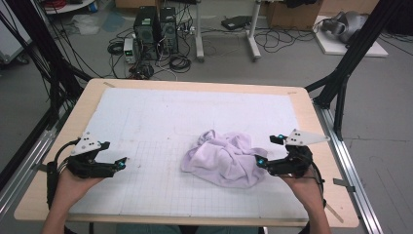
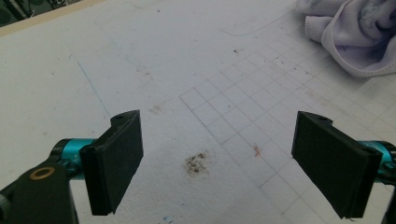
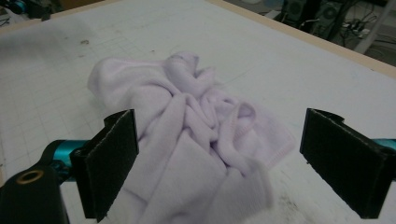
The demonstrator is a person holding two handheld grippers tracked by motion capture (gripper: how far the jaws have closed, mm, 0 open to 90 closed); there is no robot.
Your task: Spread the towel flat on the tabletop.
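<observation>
A: Where was the lilac towel [image 1: 221, 158]?

B: Crumpled in a heap on the white gridded mat [image 1: 146, 190], right of centre, nearer the person's edge. Right gripper [image 1: 268, 150] sat just beside its right edge, jaws wide apart, nothing in them. In the right gripper view the cloth lay between and below the pads, poss. brushing the left one – couldn't tell.

A: Left gripper [image 1: 114, 155]?

B: Also spread wide, empty, well apart from the towel, over bare mat w/ a brown stain [image 2: 197, 163] under it.

A: Risks from here?

B: My guess: closing on that bunch would've caught several folds at once, so a lift would drag the whole wad instead of freeing one corner. Hemmed edge [image 3: 275, 149] near the right pad looked the safer bite. A shallow pinch could've slipped off the soft pile.

A: Orientation?

B: No clear one. Heap was loosely wider than deep, long axis roughly left-right across the table, slightly tilted; corners were buried.
</observation>
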